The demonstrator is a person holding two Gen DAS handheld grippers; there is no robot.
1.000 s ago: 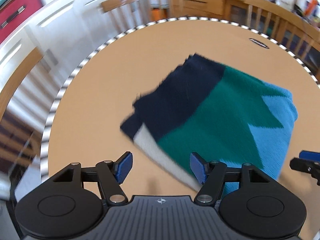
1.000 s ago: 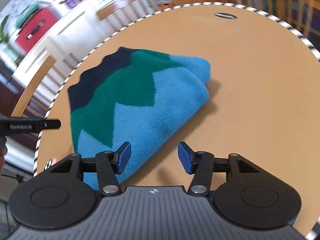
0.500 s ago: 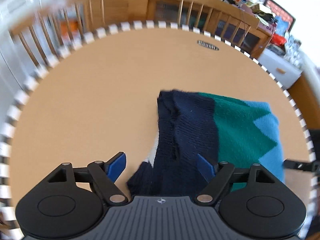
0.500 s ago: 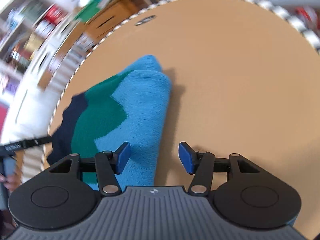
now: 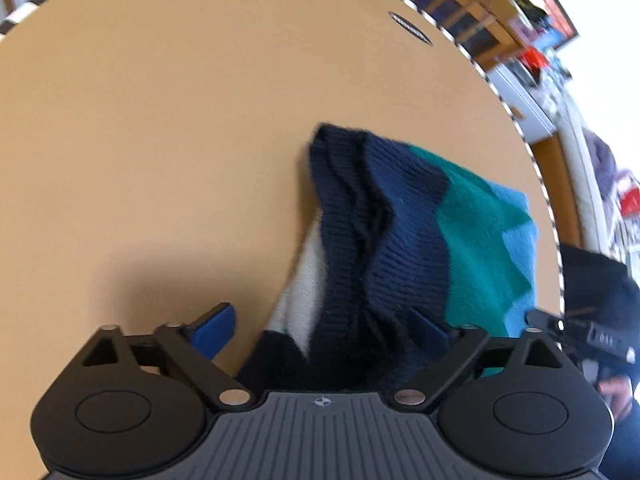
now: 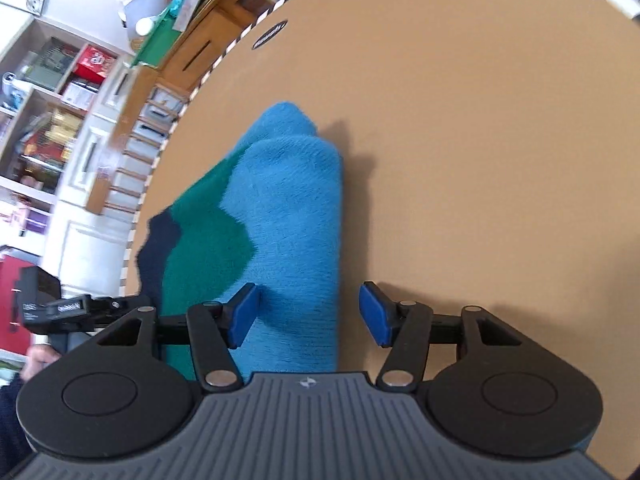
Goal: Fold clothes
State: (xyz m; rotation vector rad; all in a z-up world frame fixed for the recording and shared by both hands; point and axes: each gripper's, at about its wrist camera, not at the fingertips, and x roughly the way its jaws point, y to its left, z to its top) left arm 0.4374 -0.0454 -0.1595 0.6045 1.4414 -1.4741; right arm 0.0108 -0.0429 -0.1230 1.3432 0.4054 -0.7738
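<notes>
The near end of the folded sweater is hidden behind the body of the left gripper, and one blue pad is largely buried in the dark knit. In the right wrist view, the sweater's near end is cut off by the right gripper. The print on the small black label is too blurred to be read. The shelves are smeared, and their contents cannot be told.
</notes>
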